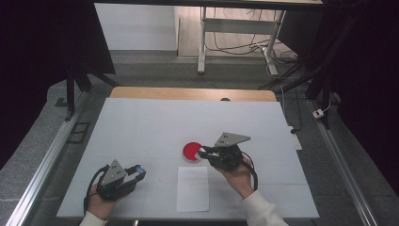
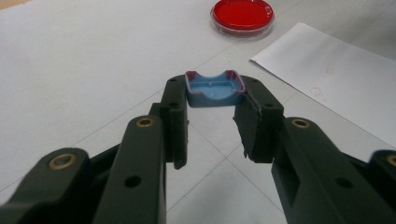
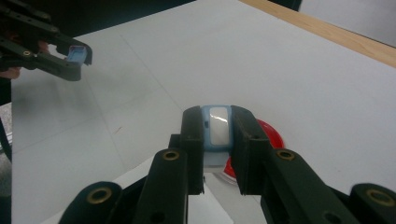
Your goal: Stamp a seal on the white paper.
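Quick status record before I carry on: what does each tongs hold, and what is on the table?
left tongs: shut on blue cap, held off the table
right tongs: shut on pale blue piece, above the red dish
paper sheet: flat on the white table, near the dish
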Demonstrator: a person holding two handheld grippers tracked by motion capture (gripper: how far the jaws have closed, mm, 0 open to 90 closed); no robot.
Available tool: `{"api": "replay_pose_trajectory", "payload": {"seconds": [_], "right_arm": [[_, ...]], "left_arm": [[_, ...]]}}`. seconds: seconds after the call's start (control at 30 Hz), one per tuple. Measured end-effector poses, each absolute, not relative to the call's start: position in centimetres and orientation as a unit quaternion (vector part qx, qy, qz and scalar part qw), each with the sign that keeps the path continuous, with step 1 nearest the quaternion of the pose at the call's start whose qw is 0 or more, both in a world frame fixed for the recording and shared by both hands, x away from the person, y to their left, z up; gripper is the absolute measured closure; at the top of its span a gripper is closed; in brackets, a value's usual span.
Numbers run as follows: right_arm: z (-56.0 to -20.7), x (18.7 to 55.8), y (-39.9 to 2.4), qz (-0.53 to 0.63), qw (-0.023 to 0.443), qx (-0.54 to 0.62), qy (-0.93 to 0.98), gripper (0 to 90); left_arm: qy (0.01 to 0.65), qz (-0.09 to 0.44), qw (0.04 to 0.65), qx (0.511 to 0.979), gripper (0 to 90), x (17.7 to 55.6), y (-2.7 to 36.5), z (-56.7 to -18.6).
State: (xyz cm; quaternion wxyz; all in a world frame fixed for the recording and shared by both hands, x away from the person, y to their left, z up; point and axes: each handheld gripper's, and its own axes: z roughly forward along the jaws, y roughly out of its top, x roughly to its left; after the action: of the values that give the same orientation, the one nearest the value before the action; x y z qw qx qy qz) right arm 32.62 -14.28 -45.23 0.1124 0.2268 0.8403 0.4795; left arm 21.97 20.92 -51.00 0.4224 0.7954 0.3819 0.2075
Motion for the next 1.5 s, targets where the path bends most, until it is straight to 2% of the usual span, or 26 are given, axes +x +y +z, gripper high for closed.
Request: {"api": "replay_pose_trajectory", "payload": {"seconds": [0.9,1.5], "right_arm": [[-45.2,29.2,-15.5,0.475,0.114,0.2,0.849,74.9],[-45.9,27.9,-14.0,0.458,0.087,0.163,0.869,74.9]], "left_arm": [[0.38,0.207,0.421,0.797,65.4,22.0,20.9,-51.1],[0.381,0.207,0.422,0.796,65.4,22.0,20.9,-51.1]]}}
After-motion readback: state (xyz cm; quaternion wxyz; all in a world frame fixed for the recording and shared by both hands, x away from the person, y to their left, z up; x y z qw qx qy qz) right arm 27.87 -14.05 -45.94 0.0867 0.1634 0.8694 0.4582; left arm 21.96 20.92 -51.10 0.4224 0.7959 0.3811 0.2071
